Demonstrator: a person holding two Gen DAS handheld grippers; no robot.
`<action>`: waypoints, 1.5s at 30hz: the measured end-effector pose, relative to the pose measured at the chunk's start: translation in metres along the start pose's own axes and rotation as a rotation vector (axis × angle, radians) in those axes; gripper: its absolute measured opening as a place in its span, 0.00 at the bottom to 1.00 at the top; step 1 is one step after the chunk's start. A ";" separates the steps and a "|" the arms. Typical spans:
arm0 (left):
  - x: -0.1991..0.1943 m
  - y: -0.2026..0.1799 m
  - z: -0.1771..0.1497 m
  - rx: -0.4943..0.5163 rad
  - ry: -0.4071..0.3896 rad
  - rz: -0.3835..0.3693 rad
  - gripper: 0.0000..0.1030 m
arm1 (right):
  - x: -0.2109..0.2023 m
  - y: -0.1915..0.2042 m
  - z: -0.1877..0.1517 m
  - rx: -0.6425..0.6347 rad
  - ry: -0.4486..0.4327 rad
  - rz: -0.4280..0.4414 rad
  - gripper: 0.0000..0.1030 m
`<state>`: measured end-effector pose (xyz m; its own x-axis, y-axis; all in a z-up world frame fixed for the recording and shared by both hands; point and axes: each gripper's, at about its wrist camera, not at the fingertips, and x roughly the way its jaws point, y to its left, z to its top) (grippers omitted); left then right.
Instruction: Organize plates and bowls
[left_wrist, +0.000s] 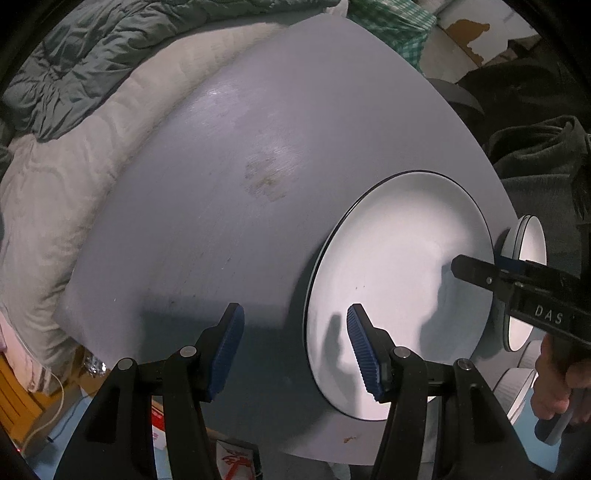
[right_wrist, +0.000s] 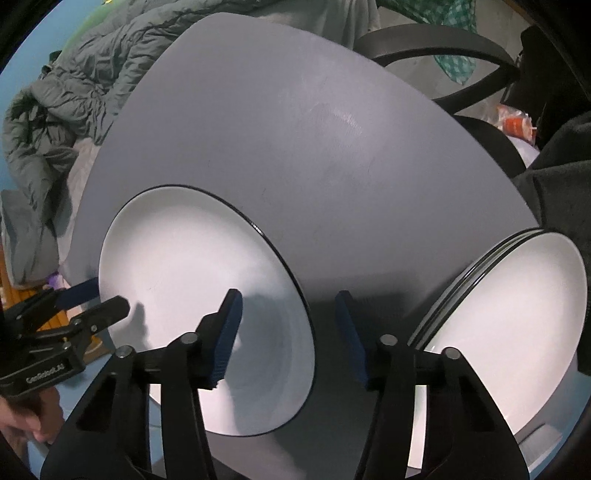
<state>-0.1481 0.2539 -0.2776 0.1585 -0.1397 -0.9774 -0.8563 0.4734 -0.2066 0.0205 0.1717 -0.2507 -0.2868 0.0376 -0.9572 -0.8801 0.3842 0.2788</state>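
- Both grippers, left gripper (left_wrist: 295, 347) and right gripper (right_wrist: 288, 339), straddle opposite rims of the lone white plate (right_wrist: 192, 295); fingers apart, nothing clamped yet.
- Plate stack (right_wrist: 517, 332) sits right on the tabletop (right_wrist: 295, 147), probably its destination.

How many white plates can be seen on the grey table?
4, as far as I can tell: one single plate lies alone between the two grippers, and a stack of plates at the table's right edge shows about three rims. More may be hidden in the stack.
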 end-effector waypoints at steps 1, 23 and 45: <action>0.000 0.000 0.001 0.004 -0.001 -0.003 0.57 | 0.001 0.000 -0.001 0.005 0.001 0.006 0.47; 0.010 -0.027 -0.004 0.226 0.026 0.014 0.19 | 0.004 -0.022 -0.053 0.235 0.005 0.090 0.18; 0.031 -0.110 -0.069 0.506 0.128 0.001 0.19 | -0.013 -0.094 -0.177 0.567 -0.034 0.143 0.18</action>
<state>-0.0830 0.1374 -0.2821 0.0694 -0.2293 -0.9709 -0.5070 0.8301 -0.2323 0.0396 -0.0281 -0.2511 -0.3673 0.1514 -0.9177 -0.4913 0.8062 0.3296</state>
